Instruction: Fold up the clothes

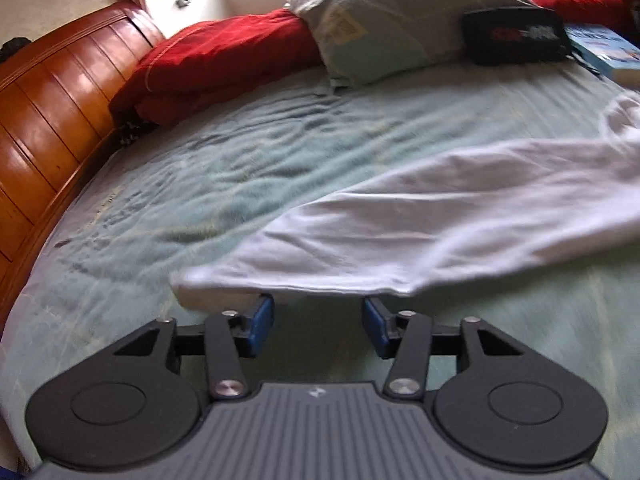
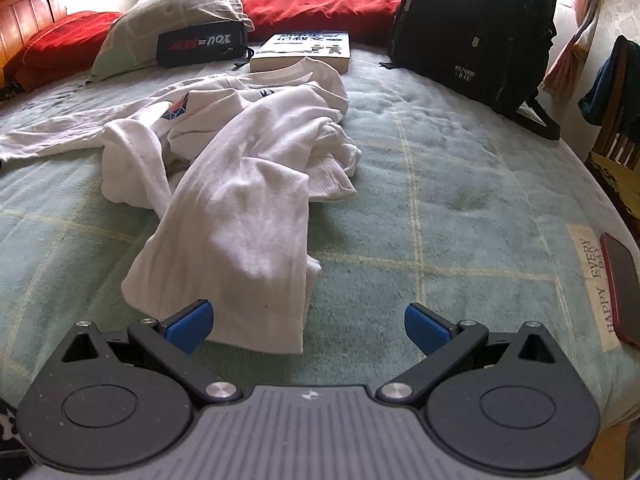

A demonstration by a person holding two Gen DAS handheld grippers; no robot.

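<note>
A white long-sleeved top [image 2: 256,128] lies crumpled on the pale green bed sheet [image 2: 460,200], with a red and blue logo showing. One sleeve [image 2: 236,248] runs toward my right gripper [image 2: 308,326], which is wide open; the sleeve's end lies between its blue pads, close to the left pad [image 2: 192,326]. In the left wrist view the other sleeve [image 1: 400,224] stretches flat across the sheet. Its blurred cuff edge lies just over the tips of my left gripper [image 1: 318,312]. The jaws stand apart and no pad presses on the cloth.
A wooden headboard [image 1: 48,112] bounds the bed's left side. Red bedding [image 2: 320,4], a grey pillow [image 2: 176,12], a black pouch [image 2: 200,46], a book [image 2: 304,50] and a black backpack [image 2: 476,28] sit at the far side. A red phone [image 2: 620,288] lies at the right edge.
</note>
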